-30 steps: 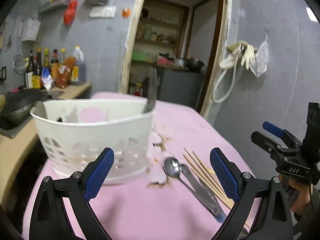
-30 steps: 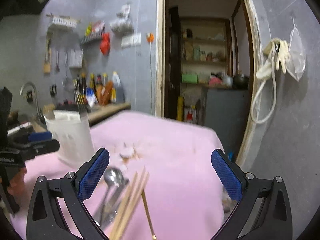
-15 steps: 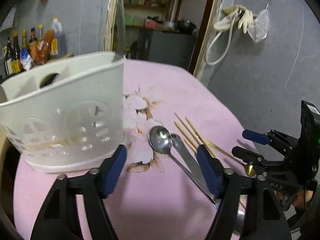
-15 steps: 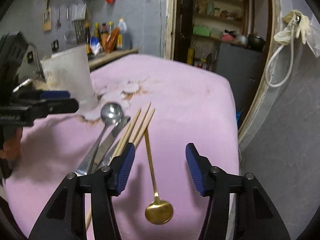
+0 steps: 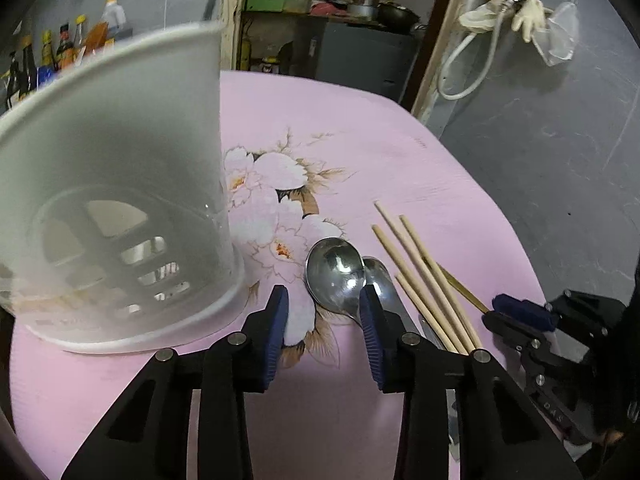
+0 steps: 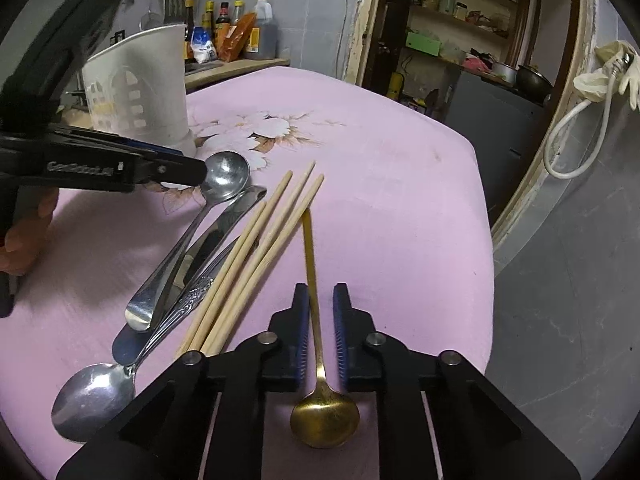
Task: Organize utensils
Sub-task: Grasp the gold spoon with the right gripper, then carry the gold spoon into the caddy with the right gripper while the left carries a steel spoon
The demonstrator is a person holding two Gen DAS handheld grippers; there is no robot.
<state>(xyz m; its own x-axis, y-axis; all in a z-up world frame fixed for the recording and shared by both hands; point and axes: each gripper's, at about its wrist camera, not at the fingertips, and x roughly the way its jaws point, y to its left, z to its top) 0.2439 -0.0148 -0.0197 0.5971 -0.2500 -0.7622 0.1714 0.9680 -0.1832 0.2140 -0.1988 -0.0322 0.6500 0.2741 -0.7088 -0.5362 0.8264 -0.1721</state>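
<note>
A white utensil basket [image 5: 116,208] stands on the pink table at the left; it also shows in the right wrist view [image 6: 140,88]. A steel spoon [image 5: 336,276] lies beside it with a knife, another spoon [image 6: 96,396] and several wooden chopsticks [image 5: 424,280]. My left gripper [image 5: 322,320] is open, low over the steel spoon's bowl, its right finger next to the bowl's edge. A gold spoon [image 6: 316,344] lies on the cloth. My right gripper [image 6: 321,320] is narrowly open with its fingers on either side of the gold spoon's handle.
The pink flowered cloth [image 5: 360,152] covers the table, whose right edge drops off near a grey wall. A counter with bottles [image 6: 236,32] is behind the basket. A doorway with shelves [image 5: 328,8] is at the back.
Both grippers have come down towards the table and narrowed. The left one moved in to the steel spoon's bowl; the right one came down around the gold spoon's handle.
</note>
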